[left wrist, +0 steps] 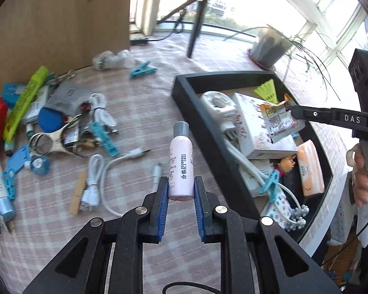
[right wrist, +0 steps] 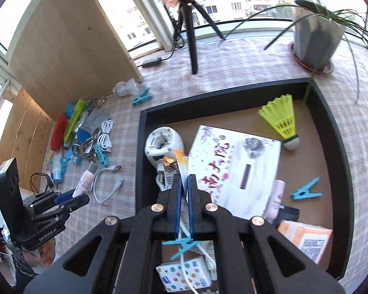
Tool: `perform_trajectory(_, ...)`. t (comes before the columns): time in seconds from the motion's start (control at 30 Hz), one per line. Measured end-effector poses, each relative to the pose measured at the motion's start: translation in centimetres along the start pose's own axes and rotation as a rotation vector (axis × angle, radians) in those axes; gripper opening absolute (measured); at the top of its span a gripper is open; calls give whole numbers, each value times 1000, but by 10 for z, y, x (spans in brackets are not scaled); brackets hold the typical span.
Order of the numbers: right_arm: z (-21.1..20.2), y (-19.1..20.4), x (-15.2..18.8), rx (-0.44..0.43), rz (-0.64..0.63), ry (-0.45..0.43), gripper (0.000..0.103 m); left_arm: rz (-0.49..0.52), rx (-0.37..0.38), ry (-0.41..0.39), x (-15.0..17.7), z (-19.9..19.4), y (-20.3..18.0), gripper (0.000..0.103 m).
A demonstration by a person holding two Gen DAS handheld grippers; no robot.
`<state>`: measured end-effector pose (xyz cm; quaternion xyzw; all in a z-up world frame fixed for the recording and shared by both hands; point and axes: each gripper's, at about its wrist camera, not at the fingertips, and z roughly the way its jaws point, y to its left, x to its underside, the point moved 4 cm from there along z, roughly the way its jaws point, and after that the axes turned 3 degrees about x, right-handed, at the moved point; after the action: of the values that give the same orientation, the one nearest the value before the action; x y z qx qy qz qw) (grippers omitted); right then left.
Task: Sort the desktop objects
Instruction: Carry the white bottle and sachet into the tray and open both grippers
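My left gripper (left wrist: 181, 188) is shut on a pale pink bottle (left wrist: 181, 164) with a grey cap, held above the checked tablecloth just left of the black tray (left wrist: 184, 93). In the right wrist view the same left gripper (right wrist: 78, 196) and the bottle (right wrist: 84, 181) show at the left. My right gripper (right wrist: 183, 178) is shut on a thin orange and white snack packet (right wrist: 181, 164) over the tray (right wrist: 142, 147). From the left wrist view, the right gripper (left wrist: 295, 111) reaches in from the right with the packet (left wrist: 279, 120) hanging at its tips.
The tray holds a white box (right wrist: 235, 169), a yellow shuttlecock (right wrist: 282, 120), a white round device (right wrist: 163, 142), tissue packs and blue clips. Left of it lie cables (left wrist: 103, 112), clips, tubes and keys. A tripod (right wrist: 192, 36), a plant pot (right wrist: 316, 41) and a wooden board (left wrist: 61, 17) stand behind.
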<state>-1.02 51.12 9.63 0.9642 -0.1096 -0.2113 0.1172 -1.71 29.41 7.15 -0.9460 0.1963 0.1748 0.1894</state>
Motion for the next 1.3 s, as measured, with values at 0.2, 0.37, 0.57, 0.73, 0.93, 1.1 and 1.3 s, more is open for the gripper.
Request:
perform_trajectory(0.2, -18, -47, 6, 34, 94, -35, 5, 110, 94, 31, -2, 15, -74, 19)
perform_trajectory(0.37, -23, -72, 12, 41, 157, -39, 5, 169, 122, 62, 4, 27, -109, 19)
perform_trajectory(0.57, -27, -75, 16, 53, 158, -44, 5, 200, 126, 72, 6, 27, -122, 19)
perform_trajectory(0.73, -26, -72, 16, 58, 142, -28, 9, 229, 120, 75, 6, 26, -128, 21)
perform_trajectory(0.93, -20, -52, 16, 58, 92, -4, 15, 196, 83, 67, 5, 23, -112, 43)
perform_trajectory(1.1, -13, -23, 10, 39, 29, 12, 15, 132, 42, 47, 2, 16, -79, 43)
perform_trajectory(1.3, 5, 24, 4, 12, -69, 46, 18, 4, -3, 27, 5, 5, -14, 46)
